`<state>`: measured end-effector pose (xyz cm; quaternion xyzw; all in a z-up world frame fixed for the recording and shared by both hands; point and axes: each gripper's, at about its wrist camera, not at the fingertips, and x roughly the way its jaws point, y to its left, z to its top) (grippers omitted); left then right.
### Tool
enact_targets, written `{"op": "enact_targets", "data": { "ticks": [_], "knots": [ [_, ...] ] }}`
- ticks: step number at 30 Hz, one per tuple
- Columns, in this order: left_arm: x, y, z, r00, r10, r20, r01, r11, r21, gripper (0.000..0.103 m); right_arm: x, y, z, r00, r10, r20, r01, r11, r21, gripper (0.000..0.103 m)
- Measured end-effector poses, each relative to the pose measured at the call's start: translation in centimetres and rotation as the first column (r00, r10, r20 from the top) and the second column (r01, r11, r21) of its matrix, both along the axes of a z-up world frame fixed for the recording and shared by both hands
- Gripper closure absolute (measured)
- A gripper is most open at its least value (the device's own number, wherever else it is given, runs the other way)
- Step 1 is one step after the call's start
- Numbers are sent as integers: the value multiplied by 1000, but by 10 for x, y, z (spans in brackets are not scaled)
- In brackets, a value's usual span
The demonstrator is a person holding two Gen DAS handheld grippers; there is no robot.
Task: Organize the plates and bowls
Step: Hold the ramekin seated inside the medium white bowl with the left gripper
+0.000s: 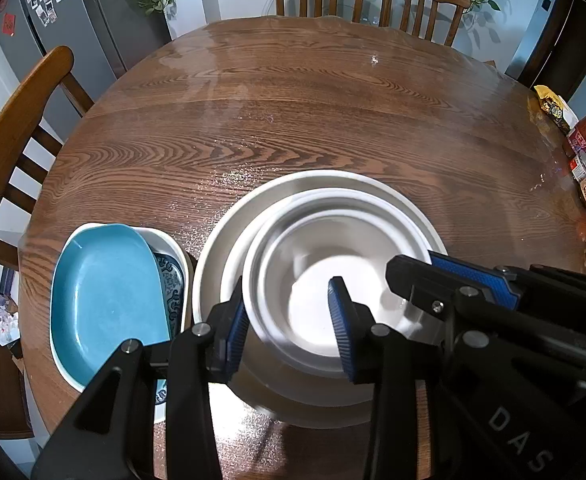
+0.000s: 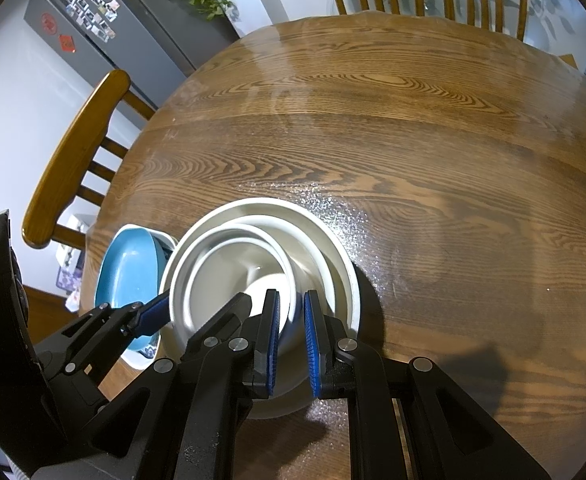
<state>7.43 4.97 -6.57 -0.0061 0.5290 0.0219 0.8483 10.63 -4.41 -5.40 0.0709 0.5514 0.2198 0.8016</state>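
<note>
With both grippers pitched steeply down over the nested white bowls [image 1: 333,264], I see my left gripper [image 1: 289,328] straddling the inner bowl's near-left rim, pads not clearly pressing. My right gripper [image 2: 291,344] is clenched on the rim of the white bowl [image 2: 293,308] between its pads, on the wooden table [image 2: 413,140].

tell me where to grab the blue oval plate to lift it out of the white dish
Take the blue oval plate by its raised rim on the long left side, coming from above and the left. It lies tilted in the white dish, and the stacked white bowls crowd its right side.
</note>
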Motion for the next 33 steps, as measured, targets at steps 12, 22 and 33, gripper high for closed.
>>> {"op": "enact_targets", "data": {
  "ticks": [12, 22, 33],
  "knots": [
    [-3, 0, 5, 1000, 0, 9, 0, 1000, 8, 66, -1, -2, 3, 1000, -3, 7, 3, 1000, 0, 89],
    [-5, 1, 7, 1000, 1, 15, -1, 1000, 13, 66, -2, -3, 6, 1000, -4, 10, 4, 1000, 0, 89],
    [-5, 2, 9, 1000, 2, 19, -2, 1000, 15, 66, -4, -4, 9, 1000, -5, 13, 5, 1000, 1, 89]
  ]
}}
